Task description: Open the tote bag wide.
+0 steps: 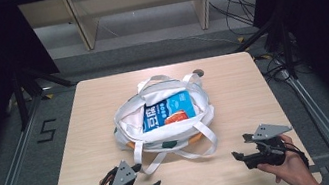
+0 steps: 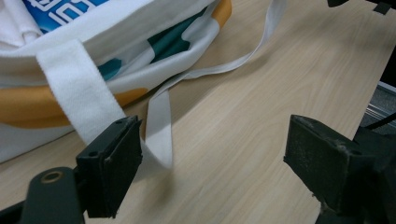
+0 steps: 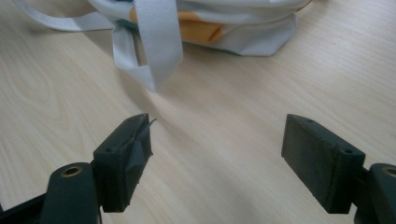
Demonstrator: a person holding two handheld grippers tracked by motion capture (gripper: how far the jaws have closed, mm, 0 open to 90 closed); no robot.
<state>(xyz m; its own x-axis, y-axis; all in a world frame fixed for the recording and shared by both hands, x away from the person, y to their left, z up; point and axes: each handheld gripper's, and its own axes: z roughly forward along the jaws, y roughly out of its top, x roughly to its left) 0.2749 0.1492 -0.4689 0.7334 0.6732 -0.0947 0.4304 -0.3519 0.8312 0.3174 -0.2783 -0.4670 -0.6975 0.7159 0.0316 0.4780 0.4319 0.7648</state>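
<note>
Tote bag (image 1: 163, 123) sits mid-worktop (image 1: 233, 91), blue packet (image 1: 168, 110) inside, straps trailing toward you. Your left hand-held gripper (image 1: 149, 177) at 7 o'clock: jaws spread, empty. Your right hand-held gripper (image 1: 241, 146) at 5 o'clock: jaws spread, empty.

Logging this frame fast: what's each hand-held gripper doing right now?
Left hand-held gripper: open, holding nothing; the white strap lies just beside one jaw.
Right hand-held gripper: open, empty, over bare table.
</note>
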